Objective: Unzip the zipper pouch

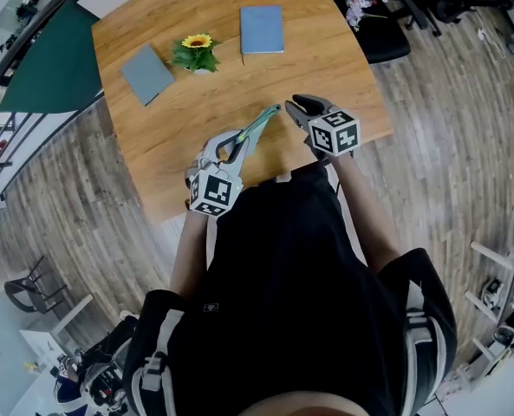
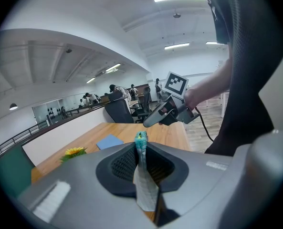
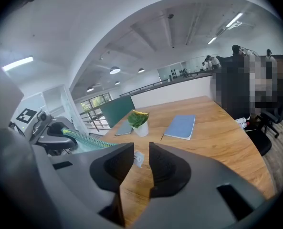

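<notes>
My left claw (image 1: 231,149) clamps a teal mesh zipper pouch (image 1: 259,124) over the wooden desk (image 1: 239,89), near edge; right claw (image 1: 297,108) parted (empty).

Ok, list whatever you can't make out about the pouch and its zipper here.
- Zipper opening: the pouch is too small in the head view, edge-on in the left claw in the left gripper view.
- Pouch's end: right gripper view, hidden behind the right claw.
- A small white piece between that claw's jaws: too small to name.

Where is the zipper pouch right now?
Head view: the zipper pouch is over the table's near edge, one end clamped in the left gripper, the other reaching toward the open right gripper.
</notes>
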The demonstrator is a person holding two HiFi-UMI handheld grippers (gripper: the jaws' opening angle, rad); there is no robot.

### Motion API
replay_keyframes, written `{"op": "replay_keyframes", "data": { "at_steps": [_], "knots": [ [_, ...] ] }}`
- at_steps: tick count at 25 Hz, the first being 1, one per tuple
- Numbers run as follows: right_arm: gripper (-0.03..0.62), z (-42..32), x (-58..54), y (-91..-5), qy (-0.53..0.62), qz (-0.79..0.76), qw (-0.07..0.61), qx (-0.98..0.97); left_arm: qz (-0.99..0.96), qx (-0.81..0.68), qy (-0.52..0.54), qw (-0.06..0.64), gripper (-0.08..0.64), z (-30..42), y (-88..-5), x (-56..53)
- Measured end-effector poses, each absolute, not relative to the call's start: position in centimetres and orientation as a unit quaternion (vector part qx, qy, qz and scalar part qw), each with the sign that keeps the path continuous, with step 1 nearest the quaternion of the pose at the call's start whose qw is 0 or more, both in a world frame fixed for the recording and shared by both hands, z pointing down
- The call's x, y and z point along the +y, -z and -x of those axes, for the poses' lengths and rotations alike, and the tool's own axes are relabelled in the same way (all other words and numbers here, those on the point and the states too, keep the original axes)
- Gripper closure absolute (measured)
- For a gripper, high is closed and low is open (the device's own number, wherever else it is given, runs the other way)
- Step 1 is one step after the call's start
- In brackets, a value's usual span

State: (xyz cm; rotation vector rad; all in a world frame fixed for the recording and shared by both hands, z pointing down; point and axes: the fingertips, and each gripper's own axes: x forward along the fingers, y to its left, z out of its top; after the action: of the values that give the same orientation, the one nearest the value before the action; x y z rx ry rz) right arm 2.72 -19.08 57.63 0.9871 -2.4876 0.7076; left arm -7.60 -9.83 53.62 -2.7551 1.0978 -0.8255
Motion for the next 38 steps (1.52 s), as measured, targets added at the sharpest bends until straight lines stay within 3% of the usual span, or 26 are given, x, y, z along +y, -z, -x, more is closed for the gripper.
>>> {"op": "replay_keyframes", "data": {
  "at_steps": [4, 15, 38],
  "knots": [
    [0.495, -2.5, -19.0, -57.5, -0.242, -0.350, 0.185, -0.886, 0.890, 0.369, 0.268, 0.020, 0.525, 8.7, -54.0, -10.1],
    [0.589, -1.3, -17.0, -55.8, -0.148, -0.317, 0.207, -0.914, 0.879, 0.401, 0.258, -0.016, 0.525, 11.2, -54.7, -11.5],
    [0.591, 0.4, -14.7, -55.6, -0.103, -0.268, 0.197, -0.937, 0.864, 0.436, 0.251, -0.035, 0.525, 13.4, -54.5, -14.5]
  ]
}}
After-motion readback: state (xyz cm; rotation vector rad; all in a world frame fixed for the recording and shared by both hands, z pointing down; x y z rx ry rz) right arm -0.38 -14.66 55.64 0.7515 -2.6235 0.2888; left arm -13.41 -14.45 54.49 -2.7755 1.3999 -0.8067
